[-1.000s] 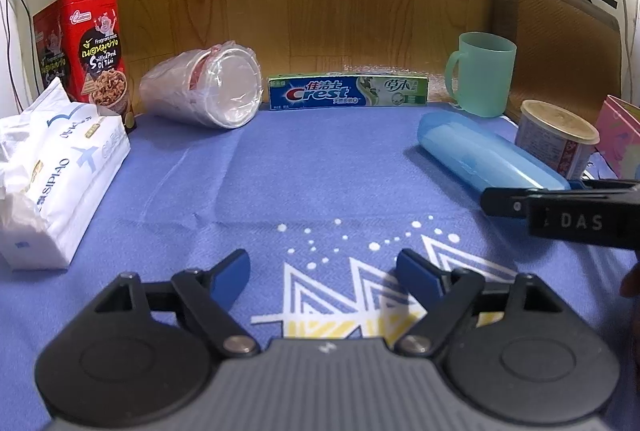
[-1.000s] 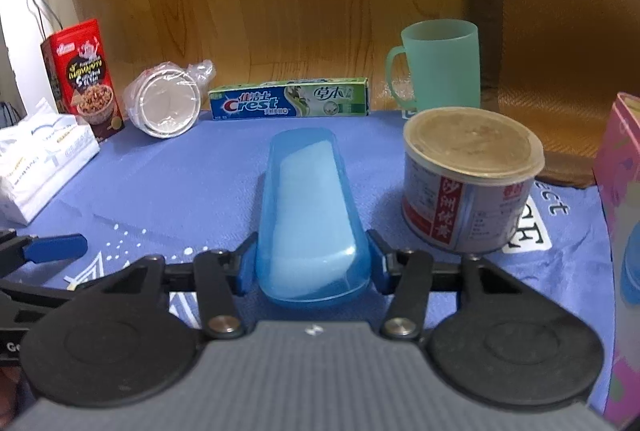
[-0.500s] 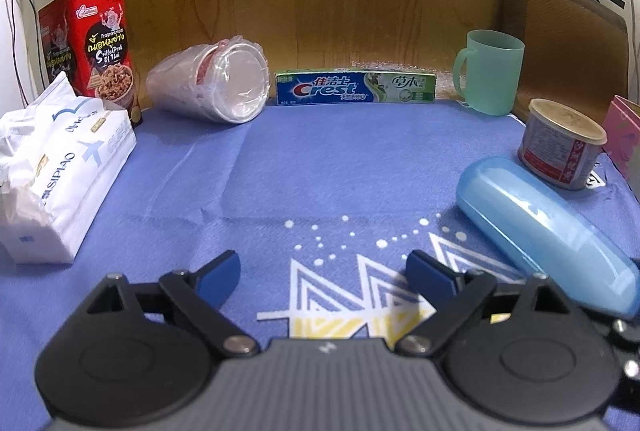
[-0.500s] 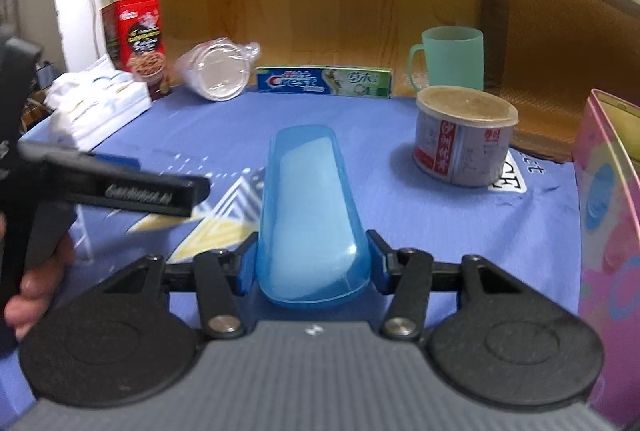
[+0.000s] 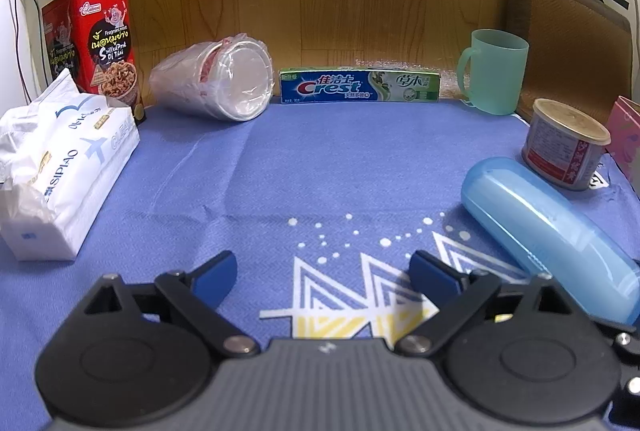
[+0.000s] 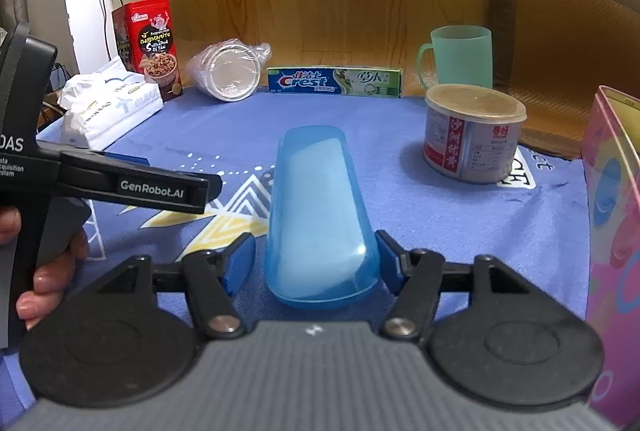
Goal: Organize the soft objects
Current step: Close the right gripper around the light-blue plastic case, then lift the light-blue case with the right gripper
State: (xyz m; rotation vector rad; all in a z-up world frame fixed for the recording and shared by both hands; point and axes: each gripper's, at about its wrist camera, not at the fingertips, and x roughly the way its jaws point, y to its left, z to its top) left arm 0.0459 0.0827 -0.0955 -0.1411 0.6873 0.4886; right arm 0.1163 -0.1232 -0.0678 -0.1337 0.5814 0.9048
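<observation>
The pink box (image 6: 614,231) runs off the right edge (its far side unseen) — the can's (image 6: 474,135) small print is unreadable

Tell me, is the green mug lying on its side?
No, the green mug stands upright on its base near the wooden board, its open mouth facing up.

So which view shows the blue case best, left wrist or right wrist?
Right wrist. The blue case runs lengthwise down the centre, its near end between the right claw fingers. The left wrist view shows the blue case obliquely at the right edge, its near end cut off behind the open left claw.
</observation>
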